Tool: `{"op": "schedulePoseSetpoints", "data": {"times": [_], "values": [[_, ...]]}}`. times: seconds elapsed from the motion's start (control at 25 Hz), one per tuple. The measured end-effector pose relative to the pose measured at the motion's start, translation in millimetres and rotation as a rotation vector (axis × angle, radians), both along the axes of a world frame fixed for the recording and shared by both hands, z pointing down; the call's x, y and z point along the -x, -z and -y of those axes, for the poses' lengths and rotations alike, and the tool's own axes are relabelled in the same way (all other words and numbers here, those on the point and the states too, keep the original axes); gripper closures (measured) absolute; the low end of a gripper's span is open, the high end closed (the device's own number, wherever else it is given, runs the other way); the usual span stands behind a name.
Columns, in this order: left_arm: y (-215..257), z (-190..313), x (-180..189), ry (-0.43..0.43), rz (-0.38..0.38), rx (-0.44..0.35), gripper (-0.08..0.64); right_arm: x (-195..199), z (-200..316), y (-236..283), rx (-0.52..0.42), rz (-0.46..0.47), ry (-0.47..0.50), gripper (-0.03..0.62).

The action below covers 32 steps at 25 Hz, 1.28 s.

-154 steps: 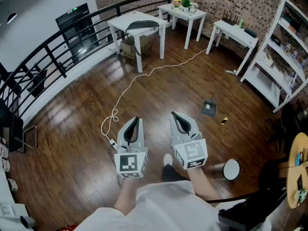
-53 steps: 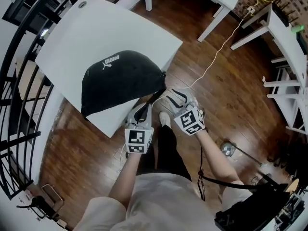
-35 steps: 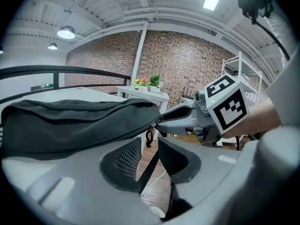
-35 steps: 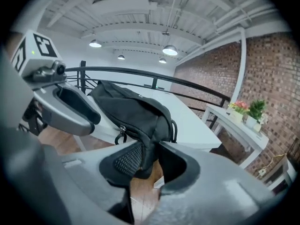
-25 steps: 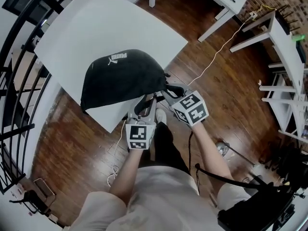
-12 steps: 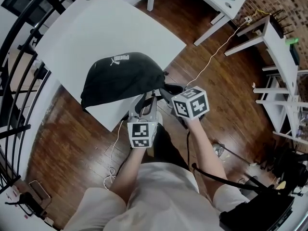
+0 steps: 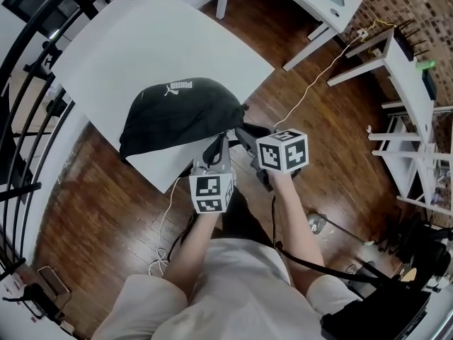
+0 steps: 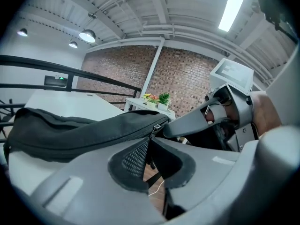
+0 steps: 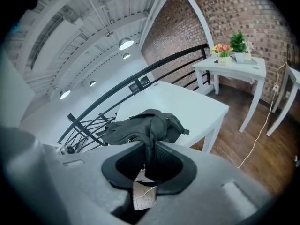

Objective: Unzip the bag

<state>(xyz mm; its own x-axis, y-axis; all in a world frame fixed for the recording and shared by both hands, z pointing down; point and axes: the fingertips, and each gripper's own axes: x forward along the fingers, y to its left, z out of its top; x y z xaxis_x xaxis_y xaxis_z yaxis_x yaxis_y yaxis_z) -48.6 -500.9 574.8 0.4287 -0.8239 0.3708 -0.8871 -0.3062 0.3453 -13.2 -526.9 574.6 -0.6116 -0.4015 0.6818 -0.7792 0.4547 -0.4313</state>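
Both at bag (image 7: 180, 112) end: left claw (image 8: 149, 139) just closed on zipper pull (image 8: 154, 129), right claw (image 9: 149, 143) clamped on fabric (image 9: 154, 124).

White table (image 7: 127, 55), flat rectangular top, stood on a dark wooden floor (image 7: 99, 211). A black bag (image 7: 180, 112) lay on the top by the corner nearest the person. Its right end reached the table's edge, and a white logo faced up. A thin white cable (image 7: 311, 94) lay on the floor to the table's right.
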Motion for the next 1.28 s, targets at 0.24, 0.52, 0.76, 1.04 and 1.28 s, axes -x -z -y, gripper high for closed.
{"op": "schedulePoseSetpoints", "data": {"times": [0.24,0.52,0.76,1.04,1.28], "values": [[-3,-9,14,-0.006,-0.016,0.027,0.535,-6,1,-4,-0.004,-0.01,-0.035,0.543],[-1,-19,33,-0.026,0.009,0.017,0.537,-7,-3,-5,-0.003,-0.01,-0.057,0.545],[-6,-31,75,0.067,0.014,0.052,0.538,-6,-1,1,-0.027,-0.012,-0.077,0.546],[-11,-48,123,0.117,0.072,0.066,0.537,-10,-1,4,-0.034,-0.008,-0.102,0.548],[-21,-61,171,0.165,0.137,0.077,0.538,-14,2,-1,-0.039,-0.022,-0.119,0.548]]}}
